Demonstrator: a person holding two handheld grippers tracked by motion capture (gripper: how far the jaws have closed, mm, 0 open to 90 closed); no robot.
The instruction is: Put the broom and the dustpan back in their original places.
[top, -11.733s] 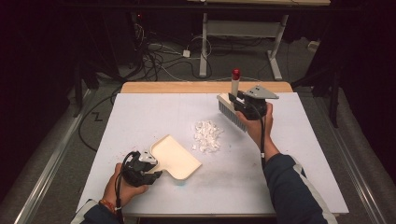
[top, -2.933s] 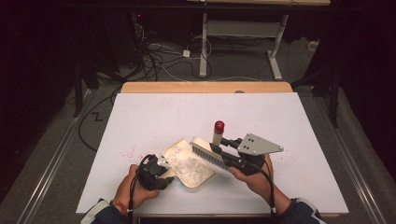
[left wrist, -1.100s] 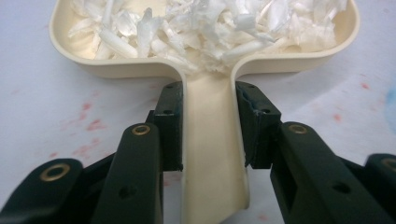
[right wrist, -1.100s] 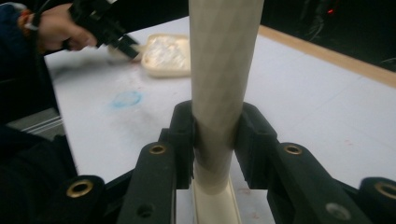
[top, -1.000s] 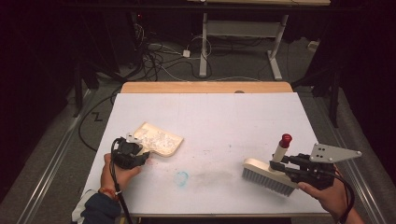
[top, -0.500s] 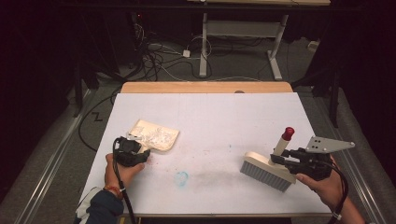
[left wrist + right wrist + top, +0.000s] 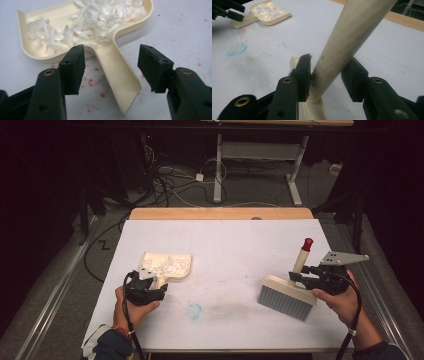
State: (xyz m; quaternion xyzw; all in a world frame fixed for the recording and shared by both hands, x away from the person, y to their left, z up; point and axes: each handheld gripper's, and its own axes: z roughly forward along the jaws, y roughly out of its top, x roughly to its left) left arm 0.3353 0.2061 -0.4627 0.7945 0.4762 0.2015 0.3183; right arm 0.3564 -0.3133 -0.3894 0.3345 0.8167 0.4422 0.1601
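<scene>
A cream dustpan (image 7: pixel 167 266) lies flat on the table at the left, with white plastic shreds (image 7: pixel 100 15) heaped in it. My left gripper (image 7: pixel 112 62) is open. Its jaws have just been opening and stand either side of the pan's handle (image 7: pixel 117 75) without touching it. At the right a cream brush (image 7: pixel 285 300) with a red-tipped handle (image 7: pixel 307 243) rests on its bristles. My right gripper (image 7: pixel 327 72) has also just been opening. The brush handle (image 7: pixel 352 32) leans between its jaws, against one pad (image 7: pixel 304 72), with the grip slack.
A white sheet (image 7: pixel 230 245) covers the table, and a wooden edge (image 7: pixel 220 213) shows at the back. A blue smudge (image 7: pixel 194 310) and a grey smear mark the front middle. Beyond the table, cables and desk legs stand on the floor.
The right hand has shifted a little left and farther from me with the brush, whose handle now stands steeper. The left jaws have spread off the dustpan handle. The pan has stayed put.
</scene>
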